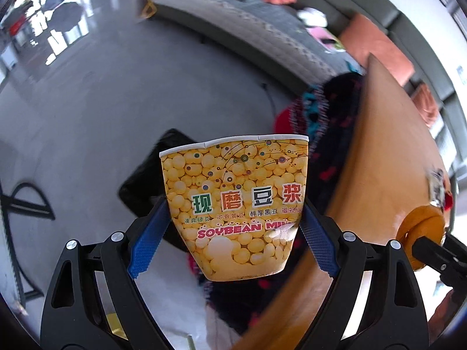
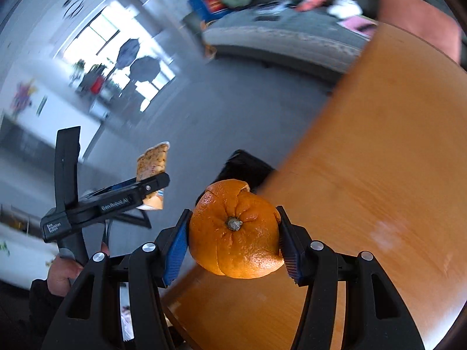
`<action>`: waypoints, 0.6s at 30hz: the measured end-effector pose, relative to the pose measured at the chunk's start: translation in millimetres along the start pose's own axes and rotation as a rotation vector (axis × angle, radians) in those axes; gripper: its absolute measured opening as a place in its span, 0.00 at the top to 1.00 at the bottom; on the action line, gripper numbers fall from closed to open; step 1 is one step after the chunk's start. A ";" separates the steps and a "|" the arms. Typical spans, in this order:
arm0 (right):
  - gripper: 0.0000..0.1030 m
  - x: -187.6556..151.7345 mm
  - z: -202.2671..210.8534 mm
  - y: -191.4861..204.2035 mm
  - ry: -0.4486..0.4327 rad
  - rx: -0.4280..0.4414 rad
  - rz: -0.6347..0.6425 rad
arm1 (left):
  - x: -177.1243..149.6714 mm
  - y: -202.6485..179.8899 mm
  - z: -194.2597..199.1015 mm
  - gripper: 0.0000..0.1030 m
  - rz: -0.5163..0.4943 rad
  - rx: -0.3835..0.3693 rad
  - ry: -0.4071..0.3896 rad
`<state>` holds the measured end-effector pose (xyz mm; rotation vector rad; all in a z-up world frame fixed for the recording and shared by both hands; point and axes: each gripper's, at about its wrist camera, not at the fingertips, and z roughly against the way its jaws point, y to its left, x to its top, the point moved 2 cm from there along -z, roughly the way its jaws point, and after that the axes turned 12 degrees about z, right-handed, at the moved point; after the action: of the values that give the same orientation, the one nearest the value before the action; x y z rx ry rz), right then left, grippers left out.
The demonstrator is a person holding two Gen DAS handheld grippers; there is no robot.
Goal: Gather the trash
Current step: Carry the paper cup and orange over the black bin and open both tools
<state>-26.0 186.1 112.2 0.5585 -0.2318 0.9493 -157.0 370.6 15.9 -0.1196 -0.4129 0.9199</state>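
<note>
My left gripper (image 1: 233, 224) is shut on a crushed yellow soybean-milk paper cup (image 1: 236, 198), held upright in the air over the floor beside the wooden table (image 1: 379, 160). The cup (image 2: 153, 163) and left gripper (image 2: 151, 186) also show in the right wrist view, at the left. My right gripper (image 2: 233, 236) is shut on an orange peel (image 2: 235, 230), a hollow shell with its stem end facing me, held at the table's edge. The peel also shows at the right of the left wrist view (image 1: 420, 233). A black bin bag (image 1: 146, 180) lies on the floor below, also in the right wrist view (image 2: 248, 166).
The wooden table (image 2: 379, 175) fills the right side. A grey sofa (image 1: 248, 23) with clutter and orange cushions (image 1: 376, 46) stands behind. A dark patterned cloth (image 1: 329, 134) hangs by the table edge. The floor (image 1: 102, 102) is grey and glossy.
</note>
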 end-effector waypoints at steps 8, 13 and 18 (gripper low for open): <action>0.35 47.2 -57.4 62.8 0.072 0.013 0.164 | 20.0 65.6 -6.9 0.13 0.089 0.066 -0.003; 0.23 61.3 -65.1 79.1 0.055 -0.011 0.206 | 37.5 92.7 -3.0 0.05 0.153 0.156 -0.042; 0.23 61.7 -64.4 81.7 0.054 -0.010 0.205 | 39.7 100.8 3.3 0.05 0.183 0.142 -0.052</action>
<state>-61.1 301.8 113.0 0.5054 -0.2487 1.1596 -212.4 462.8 2.9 -0.0033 -0.3879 1.1317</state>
